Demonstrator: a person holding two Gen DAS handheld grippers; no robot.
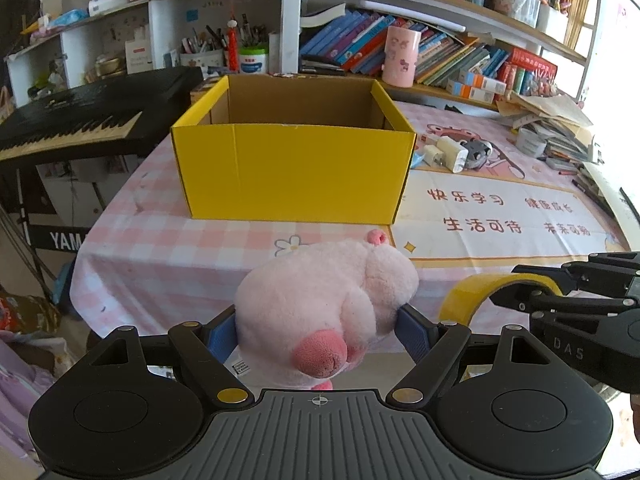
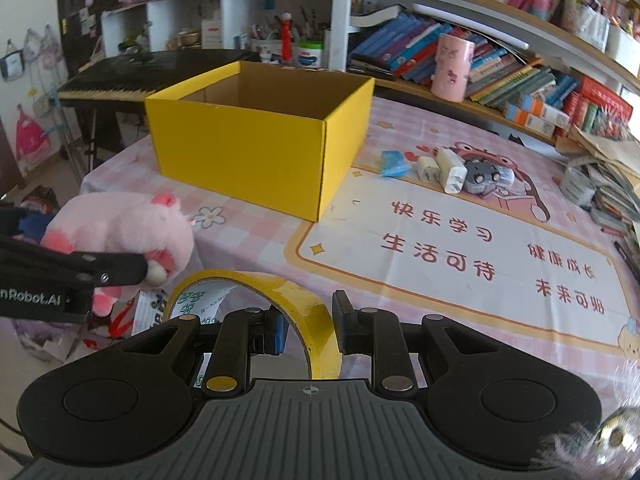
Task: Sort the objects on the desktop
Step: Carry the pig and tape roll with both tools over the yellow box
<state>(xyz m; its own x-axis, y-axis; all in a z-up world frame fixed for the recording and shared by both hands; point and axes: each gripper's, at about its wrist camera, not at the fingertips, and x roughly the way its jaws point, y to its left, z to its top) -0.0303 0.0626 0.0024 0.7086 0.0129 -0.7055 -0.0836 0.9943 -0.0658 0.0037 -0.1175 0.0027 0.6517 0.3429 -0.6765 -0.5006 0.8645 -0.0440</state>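
Closest to us, our left gripper [image 1: 318, 330] squeezes a pink plush pig [image 1: 324, 304], and our right gripper [image 2: 308, 326] pinches a yellow tape roll [image 2: 280, 304]. Both hang short of the table edge, with the open yellow box [image 1: 292, 172] at twelve o'clock. We judge the carry under way; next, lift over its near wall and let go. We cannot see the box floor.

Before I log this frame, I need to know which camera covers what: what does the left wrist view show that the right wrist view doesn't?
Only the left wrist view shows the Yamaha lettering on the keyboard stand and the plush pig filling the left gripper.

Only the right wrist view shows the blue packet beside the box, and the tape roll's wall pinched in the right gripper.

Both show the yellow box, the chargers and the pink mat.
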